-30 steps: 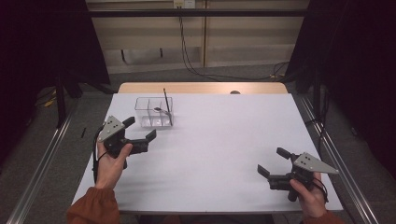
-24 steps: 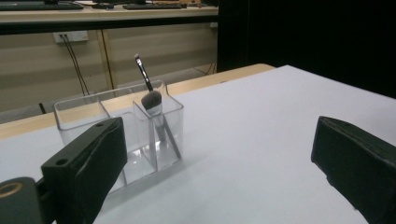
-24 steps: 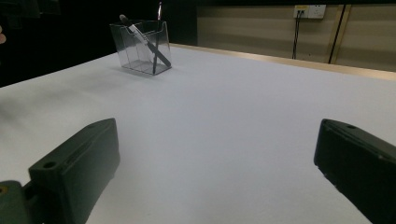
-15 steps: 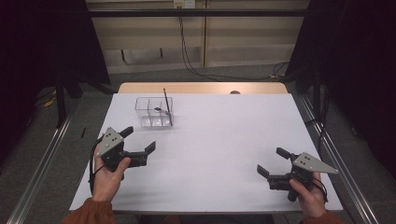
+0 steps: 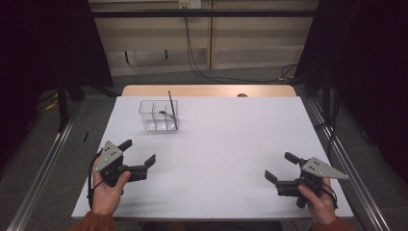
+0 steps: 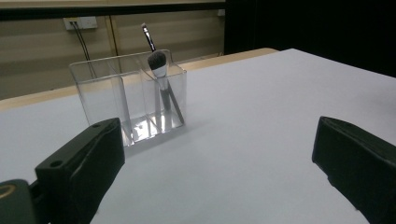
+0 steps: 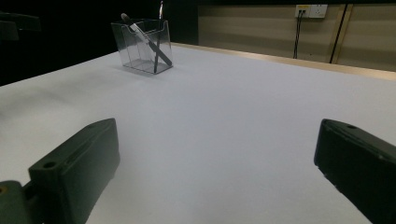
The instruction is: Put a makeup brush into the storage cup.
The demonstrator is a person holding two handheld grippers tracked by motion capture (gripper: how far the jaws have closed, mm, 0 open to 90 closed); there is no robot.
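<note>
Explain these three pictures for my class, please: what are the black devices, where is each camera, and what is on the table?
A person sits at a white table and holds a hand-held gripper in each hand, a tool with two black jaws. The top picture looks down from above: the left gripper and the right gripper both hover with jaws open and hold nothing. The other two pictures come from small cameras that ride on each gripper and look out between its jaws. On the table stands a clear plastic holder with compartments. In it lean a makeup brush, its bristles upward, and a thin dark stick.
</note>
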